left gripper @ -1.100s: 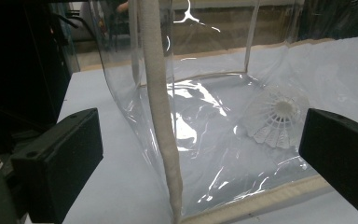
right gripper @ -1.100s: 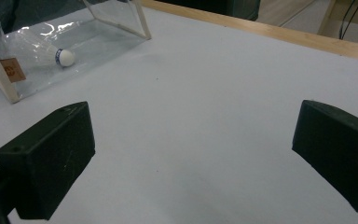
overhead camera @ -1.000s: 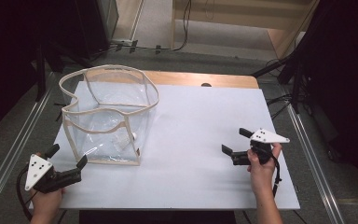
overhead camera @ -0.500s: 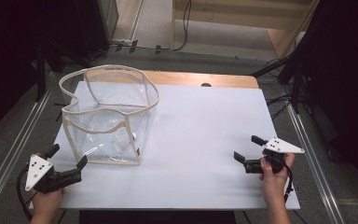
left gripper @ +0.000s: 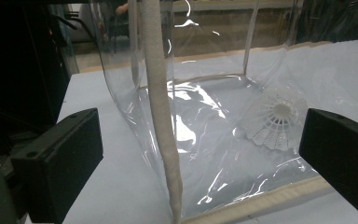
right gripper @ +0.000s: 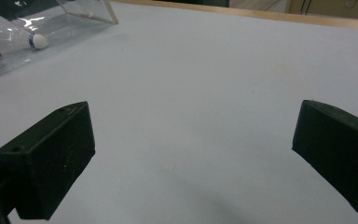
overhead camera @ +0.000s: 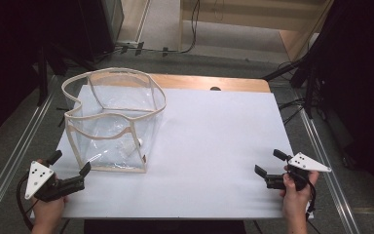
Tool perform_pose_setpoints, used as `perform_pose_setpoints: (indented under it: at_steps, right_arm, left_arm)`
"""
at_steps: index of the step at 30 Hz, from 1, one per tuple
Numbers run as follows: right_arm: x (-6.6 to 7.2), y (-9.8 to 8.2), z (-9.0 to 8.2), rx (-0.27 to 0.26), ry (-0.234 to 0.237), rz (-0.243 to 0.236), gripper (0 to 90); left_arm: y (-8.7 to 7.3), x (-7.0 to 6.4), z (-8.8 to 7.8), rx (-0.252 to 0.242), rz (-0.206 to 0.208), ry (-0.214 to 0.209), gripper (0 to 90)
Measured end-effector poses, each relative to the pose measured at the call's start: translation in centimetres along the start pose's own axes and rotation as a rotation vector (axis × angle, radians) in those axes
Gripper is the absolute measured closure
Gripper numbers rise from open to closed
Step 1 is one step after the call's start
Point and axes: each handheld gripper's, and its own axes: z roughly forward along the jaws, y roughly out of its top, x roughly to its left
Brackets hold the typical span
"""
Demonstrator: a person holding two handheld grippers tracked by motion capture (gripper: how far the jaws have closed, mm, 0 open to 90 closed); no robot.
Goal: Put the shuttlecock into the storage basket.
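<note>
Spread across the middle: a white table (overhead camera: 214,146), bare over its right half. At far left, standing upright: a clear bag (overhead camera: 112,122) with a cream trim, mouth open upward, sides bowed. Inside, lying on the bag's floor toward the near right corner: a white shuttlecock (left gripper: 275,123), tipped on its side, cork pointing up and away.

At near left, just beside the bag's near corner: the left gripper (overhead camera: 70,170), aimed at the bag, jaws spread wide with nothing between them but the trimmed corner edge seen through the gap. At near right, well apart from the bag: the right gripper (overhead camera: 270,168), low over bare table, jaws likewise wide apart and empty.

Judged as a resting pause with the shuttlecock already in the bag; either finished or about to handle the bag itself. Next, if the bag is to be moved or closed: bring the left jaws onto the cream trim at the near corner, pinch there rather than on the slippery film, and carry the right gripper across to the rim for a second hold.
</note>
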Motion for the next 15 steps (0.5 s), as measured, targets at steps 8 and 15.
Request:
perform_pose_setpoints:
  at_steps: [8,15]
  right_arm:
    - [-0.9,-1.1,-1.0,-0.014,0.008,0.019,0.0]
    - [-1.7,-1.6,-1.3,-0.019,-0.011,0.034,0.0]
  left_arm:
    - [0.1,0.2,-0.2,-0.021,-0.018,0.017,0.0]
    - [0.1,0.3,-0.2,-0.024,-0.025,0.016,0.0]
